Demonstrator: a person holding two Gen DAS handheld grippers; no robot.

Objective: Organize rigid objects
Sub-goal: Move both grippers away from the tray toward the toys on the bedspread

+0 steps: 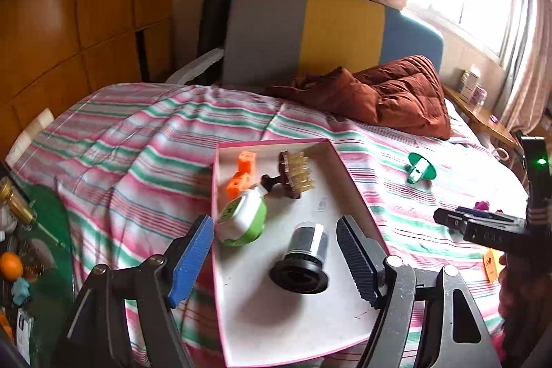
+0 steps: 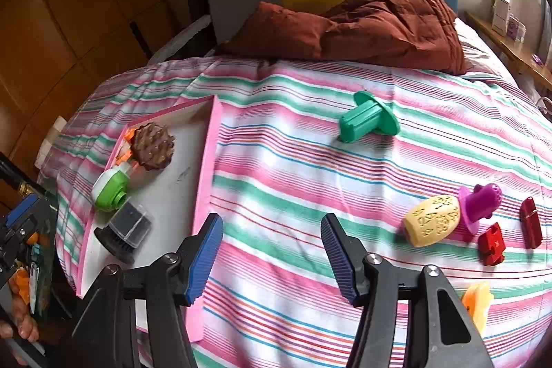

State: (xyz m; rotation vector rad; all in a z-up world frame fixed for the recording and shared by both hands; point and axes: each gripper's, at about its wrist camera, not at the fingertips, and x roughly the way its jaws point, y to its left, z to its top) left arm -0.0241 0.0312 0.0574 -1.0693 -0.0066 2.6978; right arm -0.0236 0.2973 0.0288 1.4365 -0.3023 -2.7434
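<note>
A bed [image 2: 310, 178] under a pink, green and white striped cover fills both views, with a pink-rimmed tray [image 2: 207, 168] lying on its left part. The left gripper [image 1: 272, 250] hangs over the tray with its fingers spread and gripping nothing; a black and grey capped piece [image 1: 303, 257] lies on the tray floor between them, untouched. The right gripper [image 2: 272, 257], its fingers also apart and empty, hovers over bare cover just right of the tray's edge. The loose pieces all lie on its side: a green flanged peg [image 2: 369, 119] ahead and slightly right, long axis roughly crosswise, and a yellow barrel [image 2: 433, 219] nearer, off to the right. The right hand is probably the better placed for either.
</note>
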